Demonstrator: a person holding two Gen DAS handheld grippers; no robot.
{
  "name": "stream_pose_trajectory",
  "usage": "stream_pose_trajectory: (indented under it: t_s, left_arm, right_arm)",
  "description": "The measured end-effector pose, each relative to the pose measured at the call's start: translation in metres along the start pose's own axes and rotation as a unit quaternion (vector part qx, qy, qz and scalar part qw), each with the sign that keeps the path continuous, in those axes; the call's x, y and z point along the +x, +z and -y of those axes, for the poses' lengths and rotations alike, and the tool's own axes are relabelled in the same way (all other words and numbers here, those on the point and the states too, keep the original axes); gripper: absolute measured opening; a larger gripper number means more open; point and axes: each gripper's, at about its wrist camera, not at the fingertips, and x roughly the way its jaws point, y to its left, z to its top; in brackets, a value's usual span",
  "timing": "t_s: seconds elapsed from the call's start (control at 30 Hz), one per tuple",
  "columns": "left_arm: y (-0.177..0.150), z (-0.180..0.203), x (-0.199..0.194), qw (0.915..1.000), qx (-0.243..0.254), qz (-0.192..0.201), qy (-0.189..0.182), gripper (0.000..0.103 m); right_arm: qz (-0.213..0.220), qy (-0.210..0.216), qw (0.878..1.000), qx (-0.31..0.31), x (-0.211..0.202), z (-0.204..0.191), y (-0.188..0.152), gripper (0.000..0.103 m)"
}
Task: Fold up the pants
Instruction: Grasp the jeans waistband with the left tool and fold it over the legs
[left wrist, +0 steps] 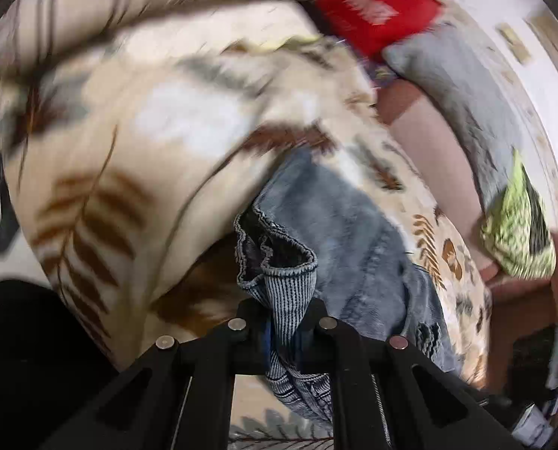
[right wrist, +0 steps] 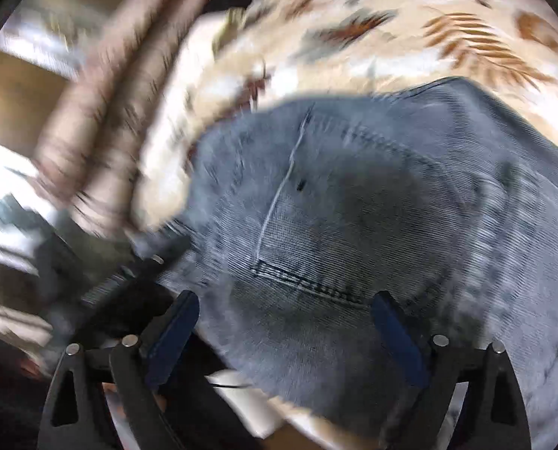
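Blue-grey denim pants (left wrist: 335,232) lie on a cream bedspread with brown and grey leaf print (left wrist: 129,131). My left gripper (left wrist: 282,311) is shut on a bunched edge of the pants, and a ribbed fold of denim rises between its fingers. In the right wrist view the pants (right wrist: 354,187) fill the middle, with a stitched seam showing. My right gripper (right wrist: 284,300) hangs open just over that denim, its blue pads spread wide with nothing pinched. A dark blurred shape with metal studs (right wrist: 155,262) at the pants' left edge looks like the other gripper.
A red item (left wrist: 376,7), a grey cushion (left wrist: 459,86) and a green patterned cloth (left wrist: 519,232) lie along the bed's far right side. A striped beige roll of bedding (right wrist: 102,120) lies left of the pants. Both views are blurred.
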Motion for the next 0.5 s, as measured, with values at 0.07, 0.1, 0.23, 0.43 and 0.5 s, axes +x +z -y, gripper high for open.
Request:
stream_pose_trajectory:
  t_s: [0.07,0.1,0.23,0.43,0.5]
  left_arm:
    - [-0.002,0.028,-0.016,0.9982,0.052,0.029,0.003,0.008]
    - [-0.003,0.042,-0.023,0.9963,0.075,0.041,0.002,0.008]
    - [-0.028,0.126,-0.050,0.9742,0.206,0.092,-0.011,0.007]
    - [-0.110,0.236,-0.062,0.9160,0.385,0.103,-0.049,0.008]
    - [-0.143,0.261,-0.053,0.8994,0.426,0.079,-0.058,0.008]
  right_arm:
    - [0.057,-0.002,0.998,0.022,-0.039,0.022,-0.013,0.094]
    - [0.074,-0.003,0.997,0.032,-0.053,0.031,-0.020,0.094]
    - [0.173,-0.028,0.980,0.093,-0.135,0.094,-0.060,0.094]
    - [0.280,-0.029,0.943,0.180,-0.208,0.176,-0.115,0.094]
    - [0.297,-0.024,0.932,0.206,-0.221,0.195,-0.126,0.094]
